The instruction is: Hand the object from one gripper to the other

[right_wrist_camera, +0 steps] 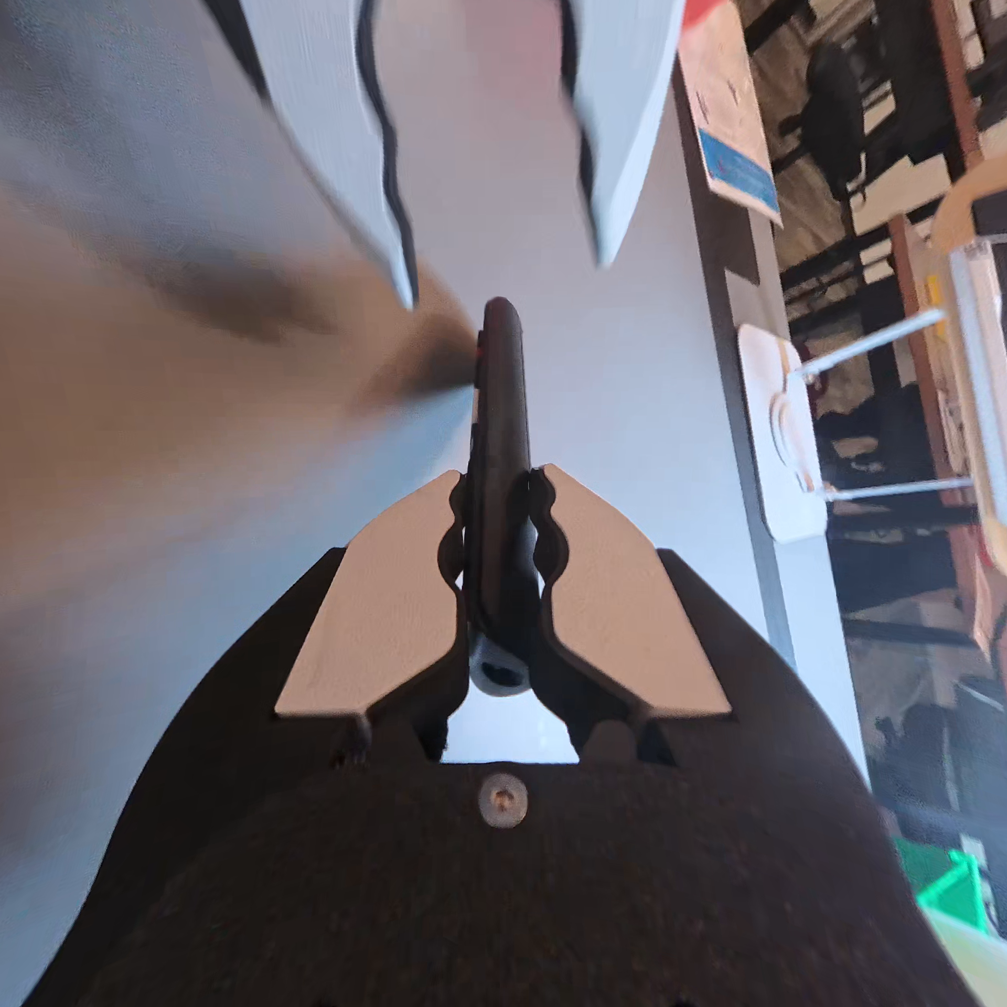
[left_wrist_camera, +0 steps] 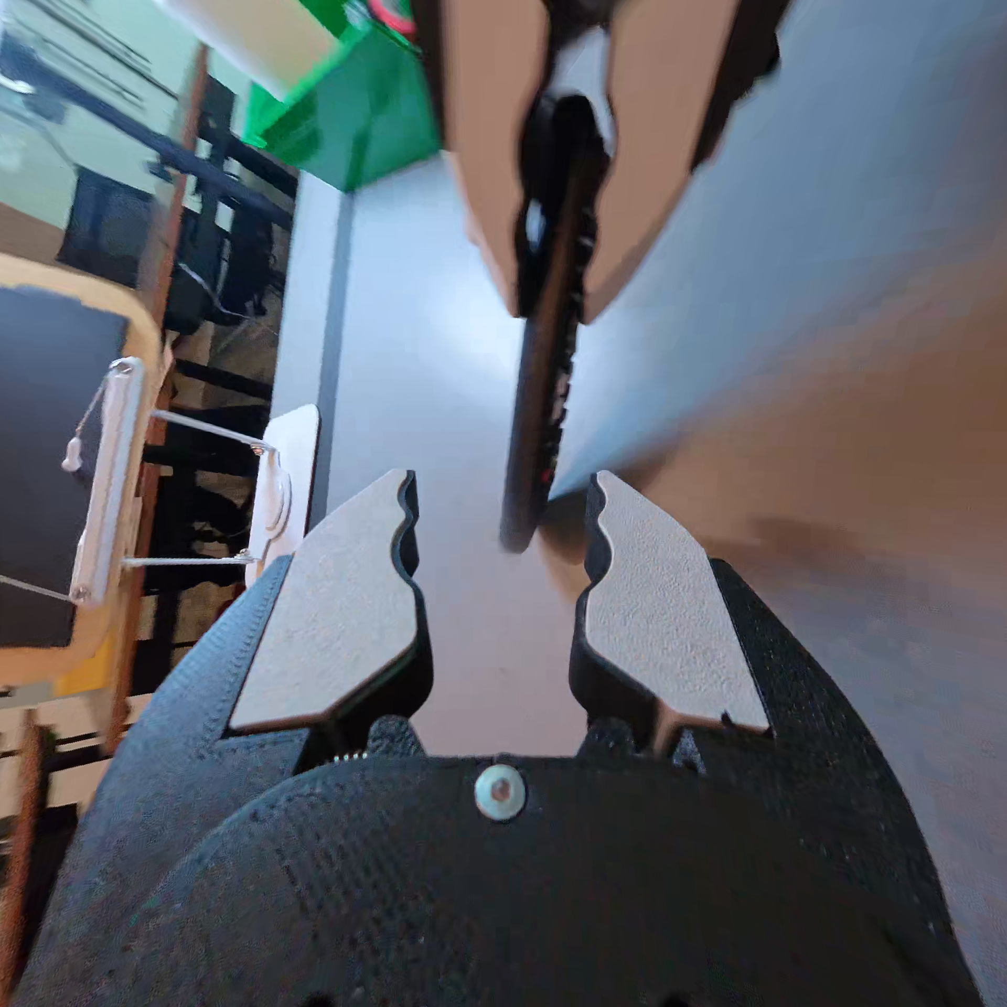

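1. I have the object (right_wrist_camera: 498, 468), a long, thin black remote control with small buttons along one face, clamped edge-on in my right tongs (right_wrist_camera: 498, 474). It is up in the air above the grey desk (right_wrist_camera: 626, 381), not resting on it.

2. The right tongs grip near one end of the remote; the rounded butt sits back between the jaws and most of the length sticks out forward, free.

3. My left tongs (left_wrist_camera: 501, 479) stand wide and hold nothing. In the left wrist view the free tip of the remote is just ahead of the two fingertips, roughly centred on the gap, and not yet touching either pad.

4. Handling, as I judge it: a rigid plastic shell, light, that will not bend or sag. The smooth casing may be slippery, and the long overhang gives it leverage to pivot in a shallow grip.

5. Where I would take hold: across the two flat faces, well down the free half, past the tip, so the wavy pads bite on the body rather than the rounded end. I would keep clear of the right tongs so the fingers do not clash.

6. The risk I see is letting go on the right before the left pads are firmly seated; both views are motion-blurred, so I cannot judge alignment finely.
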`<state>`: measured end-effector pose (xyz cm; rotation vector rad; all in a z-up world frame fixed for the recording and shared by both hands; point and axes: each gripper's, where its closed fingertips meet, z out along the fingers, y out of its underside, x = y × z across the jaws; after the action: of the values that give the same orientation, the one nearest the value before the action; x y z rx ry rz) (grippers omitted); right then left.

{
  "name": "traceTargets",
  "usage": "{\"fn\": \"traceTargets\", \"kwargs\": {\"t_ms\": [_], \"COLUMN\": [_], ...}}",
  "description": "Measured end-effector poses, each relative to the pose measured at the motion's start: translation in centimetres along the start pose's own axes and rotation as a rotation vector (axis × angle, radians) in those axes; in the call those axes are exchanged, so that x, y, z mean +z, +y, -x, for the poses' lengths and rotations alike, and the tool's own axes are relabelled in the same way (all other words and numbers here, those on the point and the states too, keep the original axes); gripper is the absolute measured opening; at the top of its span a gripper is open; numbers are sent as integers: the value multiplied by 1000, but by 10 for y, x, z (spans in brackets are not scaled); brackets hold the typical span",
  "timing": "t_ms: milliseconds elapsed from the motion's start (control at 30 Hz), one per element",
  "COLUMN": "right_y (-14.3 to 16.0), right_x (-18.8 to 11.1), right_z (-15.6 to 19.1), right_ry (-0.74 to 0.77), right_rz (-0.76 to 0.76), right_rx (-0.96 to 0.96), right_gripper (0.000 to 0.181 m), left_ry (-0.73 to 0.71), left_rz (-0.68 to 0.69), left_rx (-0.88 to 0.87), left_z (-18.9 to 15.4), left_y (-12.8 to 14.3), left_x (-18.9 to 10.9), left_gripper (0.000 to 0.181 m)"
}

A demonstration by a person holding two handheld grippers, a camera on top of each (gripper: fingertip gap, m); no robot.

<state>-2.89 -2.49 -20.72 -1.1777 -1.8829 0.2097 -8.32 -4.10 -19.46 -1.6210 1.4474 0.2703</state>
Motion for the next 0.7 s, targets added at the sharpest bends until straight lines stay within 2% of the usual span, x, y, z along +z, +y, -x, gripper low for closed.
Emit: {"fn": "traceTargets", "kwargs": {"t_ms": [67,100,167,267,367,433,500,600,700], "right_y": [-14,-20,-31,-43,-69,-83,-84,-79,-80], "right_x": [-4,-7,-15,-27,-52,-76,-91,-107,-107], "right_z": [10,12,16,12,-6,-22,-39,-57,-59], "right_ry": [-48,-52,-53,5,31,-30,-80,-156,-272], "right_rz": [-49,-79,-131,-199,-435,-616,-745,-935,-1028], "right_rx": [2,-13,-55,-74,76,265,429,630,763], "right_gripper": [21,21,21,24,32,49,61,61,65], "left_ry": [-13,-26,25,50,121,207,301,426,511], "left_rz": [91,90,47,-30,-190,-335,-497,-696,-852], "left_rx": [143,182,149,71,-124,-314,-496,-727,-919], "left_z": [-16,-18,-27,-21,-13,-9,-2,9,25], "left_y": [7,6,-2,-13,-25,-37,-54,-73,-79], "left_x": [20,26,33,28,15,3,-11,-27,-41], "left_gripper": [56,45,33,27,25,25,25,25,25]}}
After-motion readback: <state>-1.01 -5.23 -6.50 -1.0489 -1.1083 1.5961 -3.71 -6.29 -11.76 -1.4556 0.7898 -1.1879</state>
